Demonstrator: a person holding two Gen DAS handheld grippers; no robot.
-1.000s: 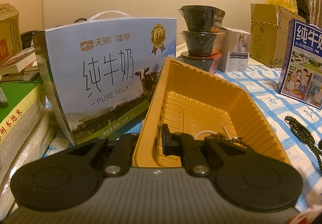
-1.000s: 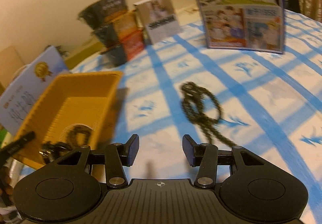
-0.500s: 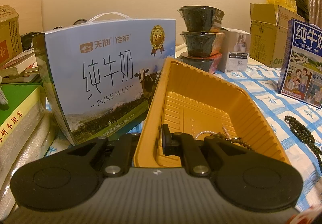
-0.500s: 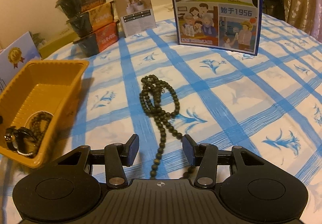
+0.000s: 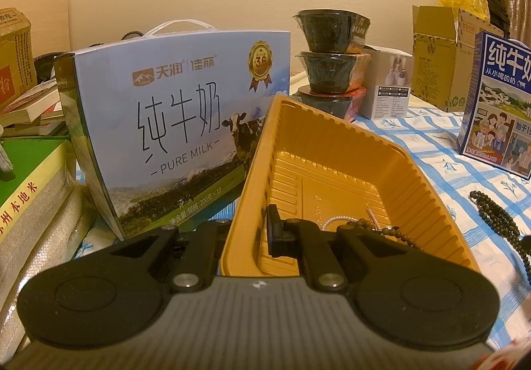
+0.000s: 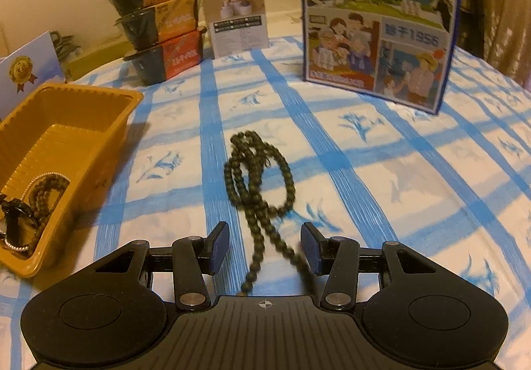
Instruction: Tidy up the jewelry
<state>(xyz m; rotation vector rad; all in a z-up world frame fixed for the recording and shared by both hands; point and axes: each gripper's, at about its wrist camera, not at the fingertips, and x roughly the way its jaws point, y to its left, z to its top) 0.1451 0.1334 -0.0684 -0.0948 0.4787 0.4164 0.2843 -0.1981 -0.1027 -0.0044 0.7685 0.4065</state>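
Note:
A yellow plastic tray [image 5: 332, 157] is tilted up; my left gripper [image 5: 247, 233] is shut on its near wall, one finger inside and one outside. In the tray lie a dark bead bracelet [image 5: 395, 232] and a thin pearl chain [image 5: 332, 220]. The right wrist view shows the tray [image 6: 66, 124] at the left with that jewelry [image 6: 43, 190] in it. A long dark bead necklace [image 6: 255, 177] lies on the blue checked cloth. My right gripper [image 6: 265, 250] is open, its fingers either side of the necklace's near strands. The necklace also shows in the left wrist view [image 5: 497, 214].
A pale blue milk carton [image 5: 172, 131] stands just left of the tray. Stacked black bowls [image 6: 159, 28], a small white box [image 6: 239, 18] and a dark blue milk box [image 6: 378, 21] stand at the back. Books [image 5: 23, 190] lie at far left.
My right gripper has swung from the tray side to over the necklace and come lower, so the strands now lie between its open fingers. The left gripper holds the tray still.

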